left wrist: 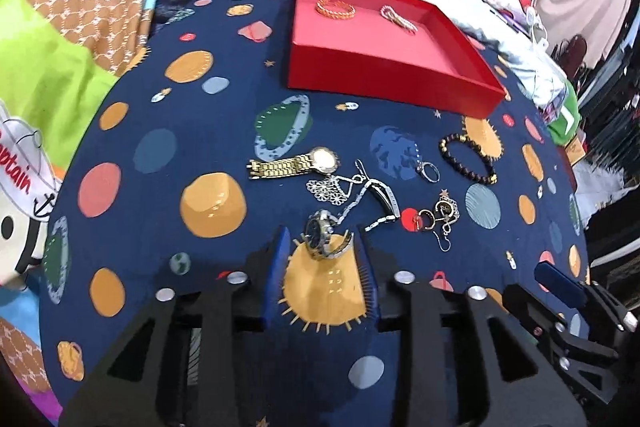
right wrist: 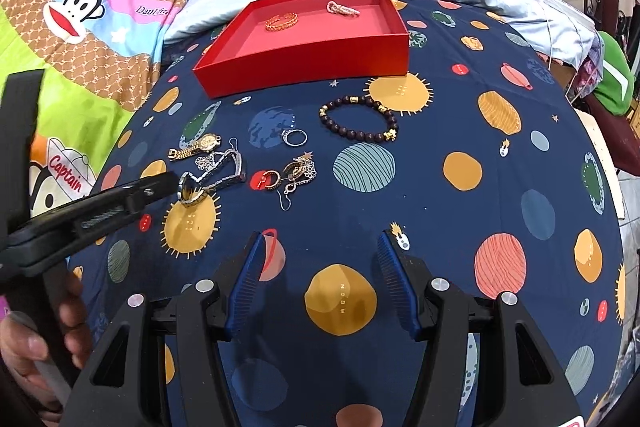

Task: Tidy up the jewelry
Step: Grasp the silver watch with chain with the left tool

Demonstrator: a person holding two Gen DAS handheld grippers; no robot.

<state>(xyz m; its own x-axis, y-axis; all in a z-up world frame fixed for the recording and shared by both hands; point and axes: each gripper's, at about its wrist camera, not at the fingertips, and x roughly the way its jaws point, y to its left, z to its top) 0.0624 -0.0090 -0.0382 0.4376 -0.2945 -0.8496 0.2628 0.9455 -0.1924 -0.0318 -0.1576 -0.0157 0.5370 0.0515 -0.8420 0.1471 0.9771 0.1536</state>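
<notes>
Silver watch (left wrist: 325, 235) lies on the planet-print bedspread (left wrist: 168, 131), right between the left tongs (left wrist: 323, 247), spread wide, angled low. Right tongs (right wrist: 322, 247) hover agape over bare cloth. Red tray (left wrist: 394, 67) beyond, bracelets inside.

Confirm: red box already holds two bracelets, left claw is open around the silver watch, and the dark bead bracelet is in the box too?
One thing is off: the dark bead bracelet is not in the red box; the right wrist view shows it on the blue cloth in front of it. The rest stands: two bracelets lie in the box, and the left claw is open around the silver watch.
</notes>
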